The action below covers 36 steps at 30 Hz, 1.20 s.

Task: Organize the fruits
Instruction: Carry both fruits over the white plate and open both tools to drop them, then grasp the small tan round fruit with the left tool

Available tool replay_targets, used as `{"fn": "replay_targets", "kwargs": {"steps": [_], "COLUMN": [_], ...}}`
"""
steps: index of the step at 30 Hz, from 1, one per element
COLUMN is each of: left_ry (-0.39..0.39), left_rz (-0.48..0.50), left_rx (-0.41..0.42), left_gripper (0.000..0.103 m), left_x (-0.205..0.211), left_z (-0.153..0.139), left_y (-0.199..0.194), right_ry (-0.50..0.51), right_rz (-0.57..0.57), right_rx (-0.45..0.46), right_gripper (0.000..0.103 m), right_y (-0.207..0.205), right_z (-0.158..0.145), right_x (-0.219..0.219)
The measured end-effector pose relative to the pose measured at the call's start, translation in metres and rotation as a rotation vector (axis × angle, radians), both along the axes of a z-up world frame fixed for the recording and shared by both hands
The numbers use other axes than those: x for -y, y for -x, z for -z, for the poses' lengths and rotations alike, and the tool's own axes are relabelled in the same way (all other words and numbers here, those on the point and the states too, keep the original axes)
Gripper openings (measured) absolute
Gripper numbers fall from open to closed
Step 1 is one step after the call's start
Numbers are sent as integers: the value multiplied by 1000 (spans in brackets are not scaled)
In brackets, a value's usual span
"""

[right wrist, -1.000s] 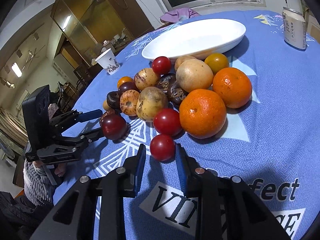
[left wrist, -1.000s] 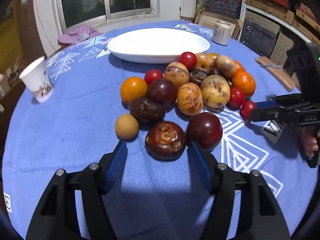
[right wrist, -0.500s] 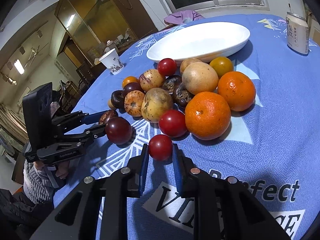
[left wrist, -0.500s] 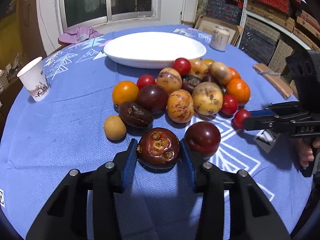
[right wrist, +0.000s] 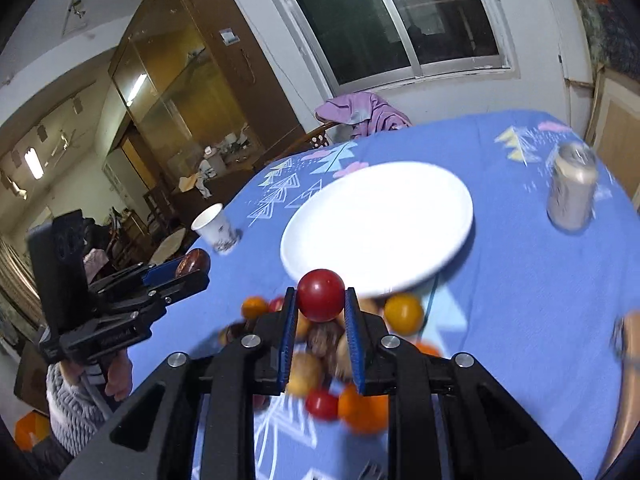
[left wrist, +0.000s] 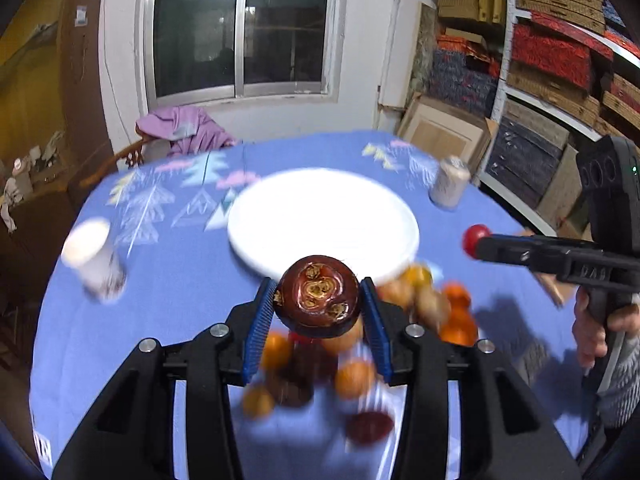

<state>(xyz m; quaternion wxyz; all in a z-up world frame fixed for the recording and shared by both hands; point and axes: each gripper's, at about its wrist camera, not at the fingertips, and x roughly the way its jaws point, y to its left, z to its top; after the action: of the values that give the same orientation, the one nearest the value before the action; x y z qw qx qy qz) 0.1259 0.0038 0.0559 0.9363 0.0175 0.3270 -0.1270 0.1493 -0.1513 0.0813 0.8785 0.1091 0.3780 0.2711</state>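
Lifted clear of the fruit pile (left wrist: 352, 344) since a moment ago: left gripper (left wrist: 318, 306) clamped on dark mangosteen (left wrist: 318, 296), right gripper (right wrist: 321, 306) pinching small red fruit (right wrist: 321, 295). Carrying step; next, forward over white plate (left wrist: 256, 216) mid-table, lower, release. Blue patterned tablecloth (left wrist: 172, 280), paper cup (left wrist: 94, 256) near left edge, can (left wrist: 450, 186) far right; window (left wrist: 240, 28) and stacked boxes (left wrist: 560, 32) behind.

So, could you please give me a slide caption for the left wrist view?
Left gripper lifts a dark mangosteen toward the white plate; right gripper carries a red tomato.

Window (left wrist: 240, 28): dark panes, white wall.
Cabinet (right wrist: 188, 92): brown, glass-fronted.
Shelves (left wrist: 560, 40): stacked boxes.
Chair (right wrist: 320, 136): purple cloth (right wrist: 360, 114) draped.
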Motion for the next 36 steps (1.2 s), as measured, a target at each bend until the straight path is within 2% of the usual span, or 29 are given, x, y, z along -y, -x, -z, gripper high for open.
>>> {"fn": "replay_targets", "kwargs": {"steps": [2,7,12,17,19,22,24,26,28,31,34,36], "left_ry": [4,7,5,10,19,34,47,65,66,66,57,28], "left_rz": [-8,-40,-41,-35,-40,-53,-73,-104,-144,-190,-215,-212], "left_rx": [-27,-130,-199,-214,-210,-186,-155,-122,-90,-72,-80,-91], "left_gripper": [43,43,43,44,48,49,49,57,65,65,65,65], "left_x": [8,17,15,13,11,2,-10,-26,-42,-67,-80,-80], "left_z": [2,35,67,75,72,62,50,41,37,45,61,74], "left_y": [-28,-82,-103,-109,-108,-97,-82,-61,-39,2,28,43], "right_ry": [16,49,106,89,80,47,27,11,8,-23,-49,-70], "right_rz": [32,68,84,89,95,100,113,127,136,138,197,219], "right_rx": [-23,-112,-124,-145,-143,-119,-89,-38,7,32,43,43], "right_gripper": [24,24,27,28,28,28,33,43,47,49,70,70], "right_y": [-32,-81,-93,-93,-91,-80,-70,-53,-33,-6,19,30], "right_z": [5,47,64,68,66,53,42,28,19,17,25,30], "right_x": [-7,-22,-24,-19,-17,-10,-4,3,8,18,34,45]}}
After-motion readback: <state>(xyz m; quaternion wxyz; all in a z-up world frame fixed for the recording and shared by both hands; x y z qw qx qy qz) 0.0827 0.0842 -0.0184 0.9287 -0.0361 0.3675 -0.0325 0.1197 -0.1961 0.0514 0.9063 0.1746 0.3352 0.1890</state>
